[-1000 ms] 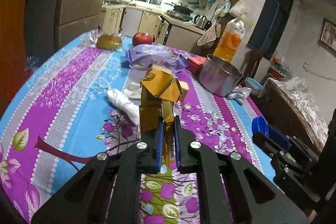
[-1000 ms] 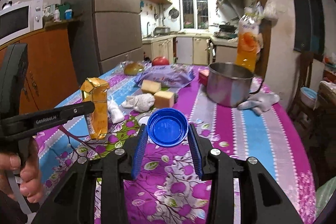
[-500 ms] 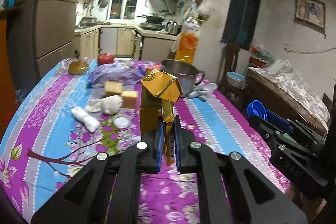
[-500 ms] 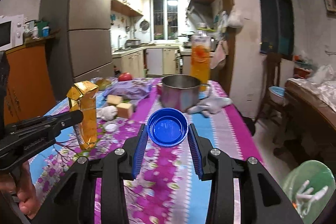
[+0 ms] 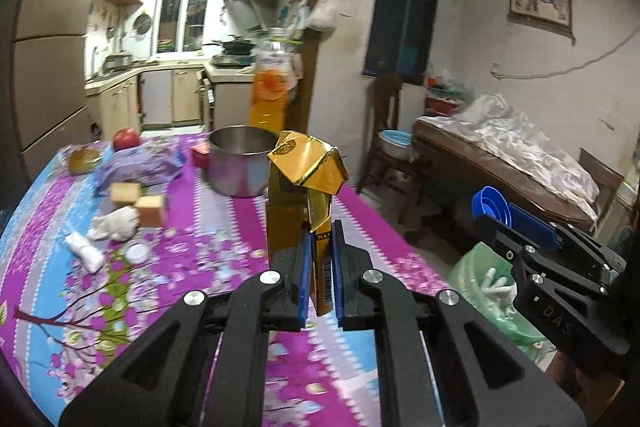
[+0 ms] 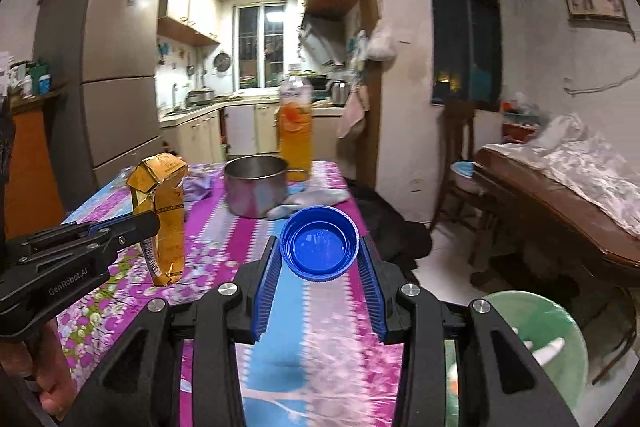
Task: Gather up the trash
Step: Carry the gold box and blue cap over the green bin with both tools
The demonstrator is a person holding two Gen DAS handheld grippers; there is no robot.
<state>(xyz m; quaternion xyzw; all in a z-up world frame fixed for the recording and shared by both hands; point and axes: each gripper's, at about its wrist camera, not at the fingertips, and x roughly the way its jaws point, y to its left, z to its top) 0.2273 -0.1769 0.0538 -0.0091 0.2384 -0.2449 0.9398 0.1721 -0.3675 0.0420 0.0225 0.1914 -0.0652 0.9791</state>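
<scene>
Both pieces of trash are already picked up, and the step in hand seems to be the carrying to the bin. The left gripper [image 5: 319, 269] has its jaws nearly together and pinches the lower edge of a crumpled golden carton [image 5: 304, 187], which stands upright above the desk [image 5: 224, 227]. The right gripper [image 6: 319, 269] is at a middle width and holds a blue bottle cap [image 6: 319, 245] by its rim, with the open side of the cap facing the camera.

The green bin [image 6: 560, 331] stands on the floor just beside the right edge of the desk, below the grippers. It has a green bag as lining, and some pale crumpled things, probably tissue, lie inside; I cannot tell more of its content.

For the next move, I judge that each gripper must come over the mouth of the bin before its jaws open, otherwise the light cap may fall on the floor.

On the desk remain a steel pot [image 5: 240, 167], whose inside is not visible, an orange drink bottle [image 6: 295, 131] mostly full, white crumpled tissues [image 5: 114, 227] and a small white lid [image 5: 137, 251].
</scene>
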